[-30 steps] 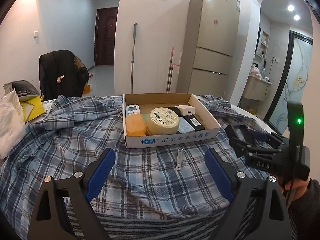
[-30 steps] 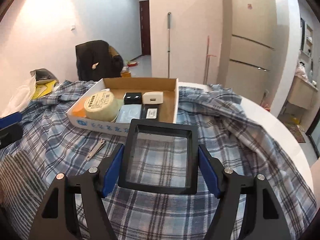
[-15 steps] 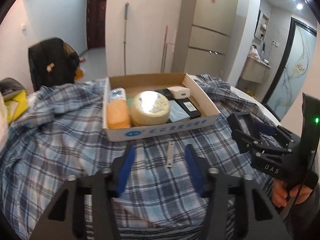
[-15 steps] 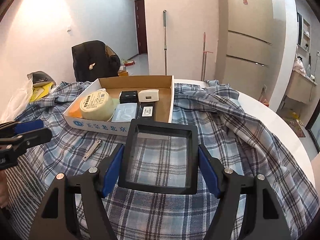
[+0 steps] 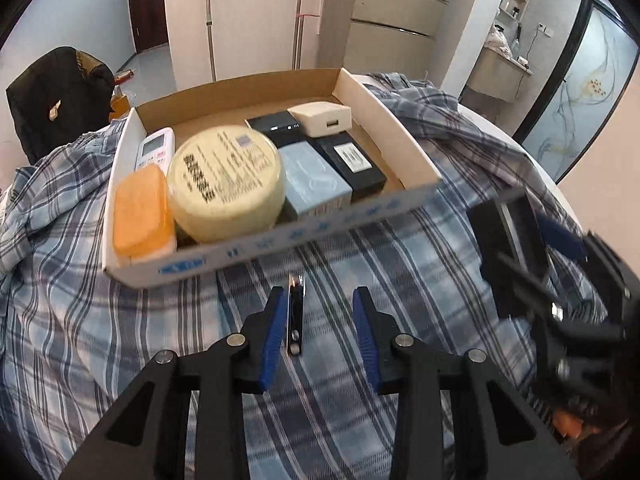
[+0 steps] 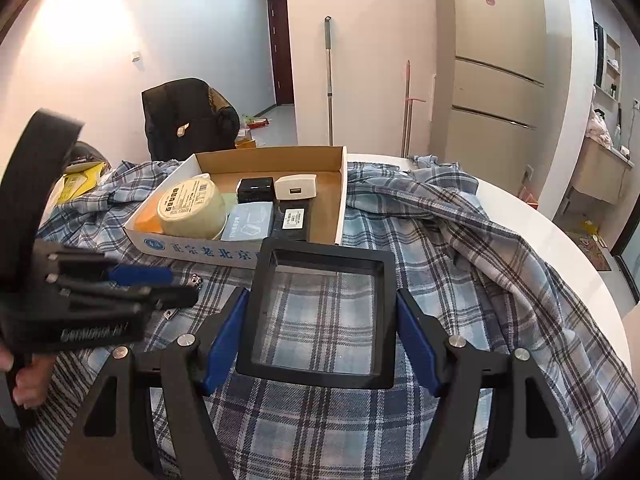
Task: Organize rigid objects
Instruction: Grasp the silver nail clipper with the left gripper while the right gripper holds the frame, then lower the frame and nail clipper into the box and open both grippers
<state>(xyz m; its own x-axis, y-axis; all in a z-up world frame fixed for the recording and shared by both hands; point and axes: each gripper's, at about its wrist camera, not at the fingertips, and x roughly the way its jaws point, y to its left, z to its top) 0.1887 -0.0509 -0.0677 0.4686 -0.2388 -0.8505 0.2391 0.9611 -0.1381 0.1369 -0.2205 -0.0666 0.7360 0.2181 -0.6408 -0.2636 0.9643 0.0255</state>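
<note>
A shiny metal nail clipper (image 5: 296,312) lies on the plaid cloth just in front of the cardboard box (image 5: 280,242). My left gripper (image 5: 318,298) points down over it with its jaws closing. The clipper lies between the blue pads, close beside the left pad (image 5: 278,320) and apart from the right one. In the right wrist view, my right gripper (image 6: 322,300) is shut on a black square frame (image 6: 320,376) with a clear middle, held above the cloth near the box (image 6: 208,254). The left gripper (image 6: 132,284) shows there at the left, over the clipper (image 6: 196,280).
The box holds an orange case (image 5: 140,208), a round cream tub (image 5: 226,184), a white remote (image 5: 156,148), a light blue box (image 5: 314,182), black boxes and a white charger (image 5: 320,118). Plaid cloth (image 6: 460,248) covers the round white table (image 6: 560,248). A dark chair (image 6: 188,116) stands behind.
My left gripper has moved forward and down to the nail clipper, and its jaws have narrowed around it. The right gripper and its frame have not moved.
</note>
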